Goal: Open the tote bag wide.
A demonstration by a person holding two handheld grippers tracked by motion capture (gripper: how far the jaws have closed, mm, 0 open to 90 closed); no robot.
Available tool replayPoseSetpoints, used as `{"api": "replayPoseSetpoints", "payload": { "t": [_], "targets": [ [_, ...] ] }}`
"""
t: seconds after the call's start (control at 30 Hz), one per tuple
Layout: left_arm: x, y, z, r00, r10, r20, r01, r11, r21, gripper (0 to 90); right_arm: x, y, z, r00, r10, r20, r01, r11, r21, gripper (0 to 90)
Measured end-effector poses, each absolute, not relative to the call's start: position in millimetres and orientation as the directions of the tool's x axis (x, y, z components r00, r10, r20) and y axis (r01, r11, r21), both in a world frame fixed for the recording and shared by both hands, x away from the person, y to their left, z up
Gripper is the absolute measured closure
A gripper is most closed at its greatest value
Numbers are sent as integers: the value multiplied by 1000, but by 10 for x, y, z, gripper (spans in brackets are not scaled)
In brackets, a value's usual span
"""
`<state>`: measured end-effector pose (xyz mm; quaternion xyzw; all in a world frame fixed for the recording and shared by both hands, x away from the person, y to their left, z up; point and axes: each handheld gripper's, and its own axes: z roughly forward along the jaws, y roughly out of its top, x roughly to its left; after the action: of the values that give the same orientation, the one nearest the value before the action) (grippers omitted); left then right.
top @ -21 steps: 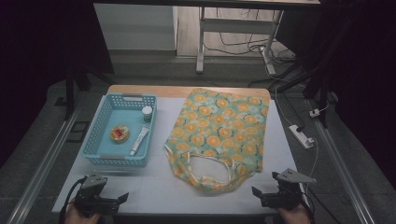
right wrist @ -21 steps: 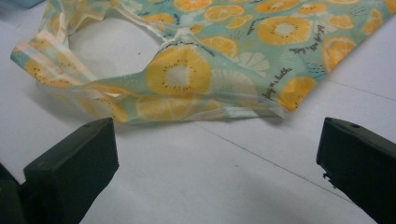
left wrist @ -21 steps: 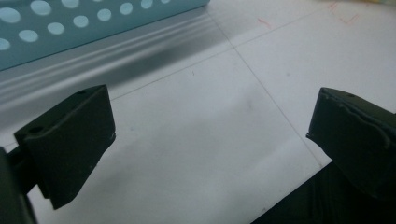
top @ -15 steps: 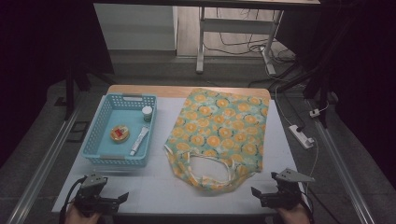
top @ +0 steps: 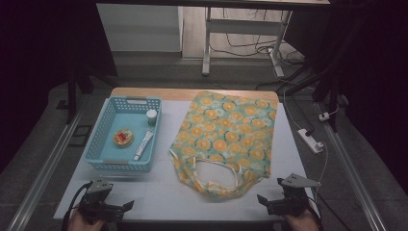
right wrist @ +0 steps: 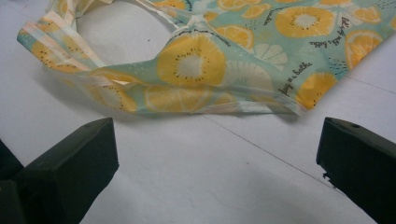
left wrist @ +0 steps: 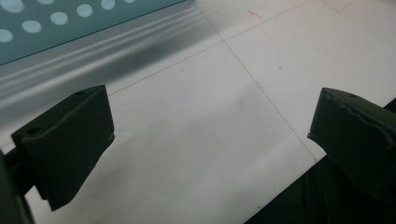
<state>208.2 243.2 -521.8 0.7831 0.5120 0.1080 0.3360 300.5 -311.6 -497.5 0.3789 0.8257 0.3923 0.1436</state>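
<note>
Down at the near edge of the white table (top: pixel 159 190), left gripper (top: pixel 126 206) low at the near left corner, jaws spread wide with bare tabletop between them and nothing pinched. Same story from the left gripper view: left gripper (left wrist: pixel 210 135) gaping over plain white surface, a slice of the blue basket (left wrist: pixel 70 23) up in the far left corner of that view, near but apart from the jaws. Over on the other side, right gripper (top: pixel 260 198) at the near right corner, also splayed open, gripping nothing. Just ahead of it, the fruit-print bag (top: pixel 226 139), lying flat across the middle and right of the table, handles (top: pixel 211 166) toward the near edge (citrus slices all over teal cloth). From the right gripper view, right gripper (right wrist: pixel 217 149) wide open with the fruit-print bag (right wrist: pixel 201 70) close beyond the jaw tips, its rumpled bottom corner near but not touching either jaw, a strip of white table in between. To the left of the bag, blue basket (top: pixel 122 134) holding a small round tin (top: pixel 123 138), a white tube (top: pixel 143 144) and a little white jar (top: pixel 151 116) at its far right corner. Off the table's right edge, a white power strip (top: pixel 312 140) on the floor.
</note>
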Motion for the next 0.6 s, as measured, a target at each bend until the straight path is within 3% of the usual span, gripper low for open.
{"api": "replayPoseSetpoints", "payload": {
  "t": [0.6],
  "targets": [
    [2095, 2436, -5226, 453, 872, -186, 739, -251, 625, 0, 2991, -3013, -4927, -707, 706, 50, 472, 418, 776, 0]
  ]
}}
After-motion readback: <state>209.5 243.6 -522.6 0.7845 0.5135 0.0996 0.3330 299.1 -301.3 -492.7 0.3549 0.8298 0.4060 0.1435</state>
